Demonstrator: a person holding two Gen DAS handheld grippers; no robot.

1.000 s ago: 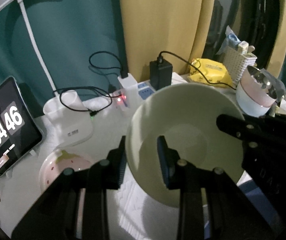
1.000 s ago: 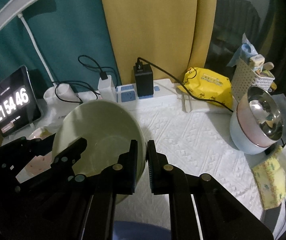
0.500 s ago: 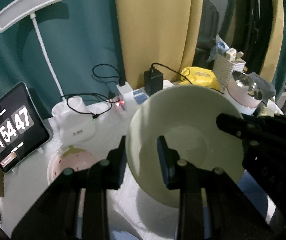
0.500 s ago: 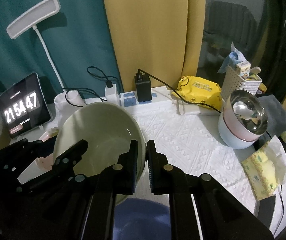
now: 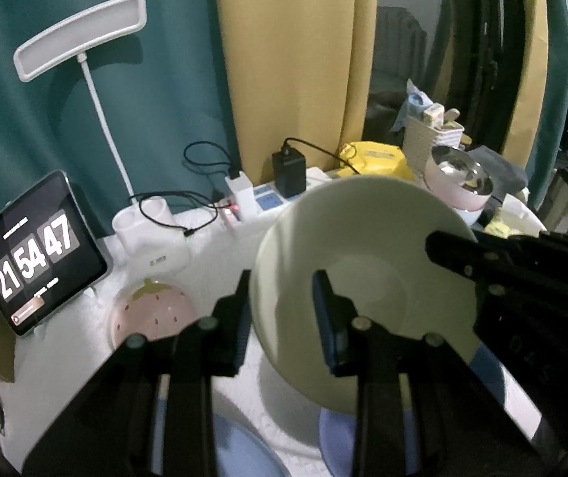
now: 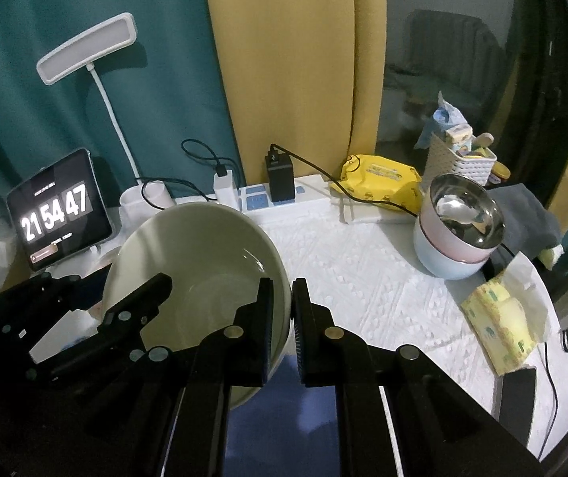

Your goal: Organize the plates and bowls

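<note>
A pale green bowl (image 5: 371, 278) hangs tilted above the white table, held from both sides. My left gripper (image 5: 282, 282) is shut on its left rim, one finger inside and one outside. My right gripper (image 6: 282, 290) is shut on the right rim of the bowl (image 6: 204, 262). A pink strawberry plate (image 5: 152, 314) lies on the table to the left. Blue dishes (image 6: 284, 417) show under the bowl, mostly hidden by it and the fingers. A steel bowl stacked in pink and blue bowls (image 6: 459, 226) stands at the right.
A tablet clock (image 6: 57, 210), a white desk lamp (image 6: 85, 47) and a power strip (image 6: 284, 198) with cables line the back. A yellow pack (image 6: 383, 183), a white basket (image 6: 463, 159) and a tissue pack (image 6: 498, 318) sit to the right. Curtains hang behind.
Both grippers have lifted the green bowl up and back from the table's rear. More of the table and the blue dishes underneath have come into view.
</note>
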